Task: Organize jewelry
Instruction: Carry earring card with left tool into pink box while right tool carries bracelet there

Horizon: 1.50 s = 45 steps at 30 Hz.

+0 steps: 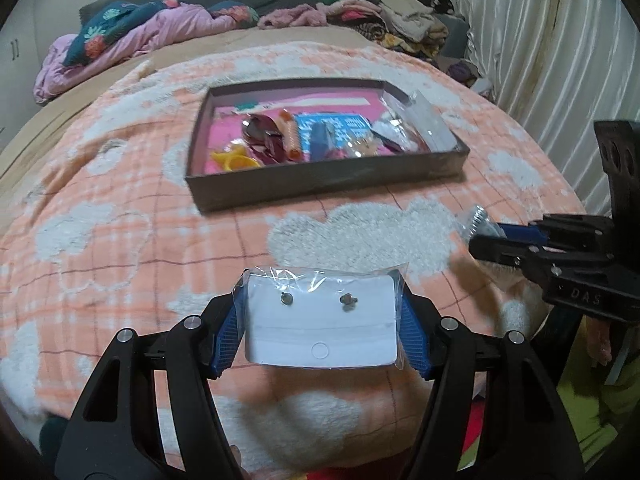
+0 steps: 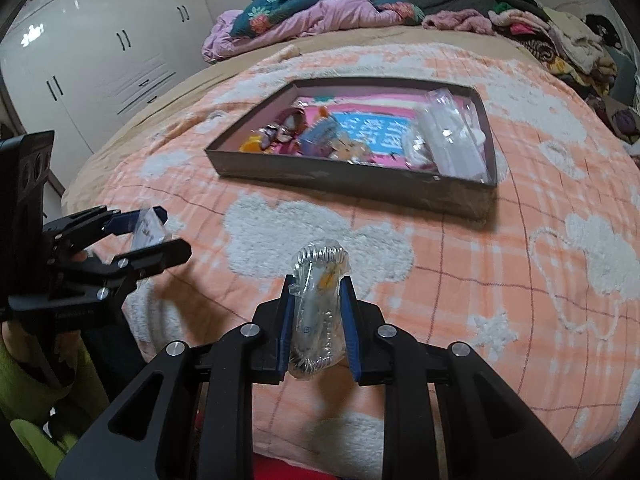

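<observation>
Your left gripper (image 1: 322,320) clamps its blue fingers (image 1: 228,340) on a bagged white earring card (image 1: 320,328), held above the bed's near edge. Your right gripper (image 2: 318,320) squeezes a clear pouch of silver jewelry (image 2: 318,312). The shallow box (image 1: 320,176) of trinkets sits mid-bed on the peach blanket (image 1: 120,220).

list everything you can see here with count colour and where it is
earring card: one, white, in clear wrap, between the left gripper's pads
bracelet packet: one, clear with silvery coils, in the right gripper
box: one, grey, pink inside, on the blanket, holding mixed packets
blanket: one, peach with white clouds, over the bed
clothes pile: one, mixed colours, far side of the bed
left gripper: black, blue pads
right gripper: black, blue pads
</observation>
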Each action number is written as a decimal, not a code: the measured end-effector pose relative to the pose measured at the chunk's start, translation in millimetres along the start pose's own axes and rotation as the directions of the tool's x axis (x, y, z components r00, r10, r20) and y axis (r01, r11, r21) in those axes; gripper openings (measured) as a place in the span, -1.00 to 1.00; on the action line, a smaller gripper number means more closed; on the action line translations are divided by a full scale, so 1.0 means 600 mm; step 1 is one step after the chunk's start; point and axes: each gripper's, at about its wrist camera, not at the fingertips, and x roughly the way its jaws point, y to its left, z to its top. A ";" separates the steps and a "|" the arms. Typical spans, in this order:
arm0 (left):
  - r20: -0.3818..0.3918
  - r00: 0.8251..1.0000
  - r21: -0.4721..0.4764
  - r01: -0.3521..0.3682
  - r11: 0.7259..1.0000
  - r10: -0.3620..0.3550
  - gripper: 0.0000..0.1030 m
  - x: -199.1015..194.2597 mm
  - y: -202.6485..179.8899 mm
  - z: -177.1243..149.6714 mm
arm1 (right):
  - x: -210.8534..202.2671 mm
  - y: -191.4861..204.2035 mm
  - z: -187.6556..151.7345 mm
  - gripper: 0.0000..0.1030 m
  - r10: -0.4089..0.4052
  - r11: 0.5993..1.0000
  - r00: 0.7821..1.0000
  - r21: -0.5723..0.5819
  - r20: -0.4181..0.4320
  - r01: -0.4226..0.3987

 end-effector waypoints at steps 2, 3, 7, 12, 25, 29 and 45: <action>0.011 1.000 -0.013 -0.012 1.000 0.012 0.12 -0.008 0.010 0.003 | -0.005 0.010 0.005 -0.59 0.002 1.000 1.000 -0.016 0.015 -0.002; 0.016 1.000 -0.020 -0.015 1.000 0.015 0.12 -0.011 0.014 0.003 | -0.007 0.013 0.005 -0.59 0.003 1.000 1.000 -0.022 0.019 -0.003; 0.032 0.999 -0.049 -0.030 0.998 0.032 0.12 -0.022 0.035 0.009 | -0.014 0.029 0.015 -0.59 0.013 0.999 0.999 -0.046 0.038 -0.011; 0.051 0.998 -0.081 -0.043 0.996 0.047 0.12 -0.030 0.052 0.016 | -0.021 0.043 0.031 -0.59 0.023 0.998 0.998 -0.060 0.062 -0.019; 0.106 0.993 -0.092 -0.033 0.995 0.042 0.12 -0.038 0.059 0.063 | -0.039 0.052 0.074 -0.59 0.012 0.997 0.991 -0.076 0.130 -0.002; 0.117 0.993 -0.080 -0.024 0.997 0.033 0.12 -0.037 0.053 0.076 | -0.044 0.047 0.083 -0.59 0.001 0.997 0.989 -0.074 0.146 0.010; 0.169 0.986 -0.041 0.005 0.999 0.002 0.12 -0.022 0.020 0.148 | -0.073 -0.010 0.124 -0.59 -0.077 0.997 0.971 -0.003 0.227 0.079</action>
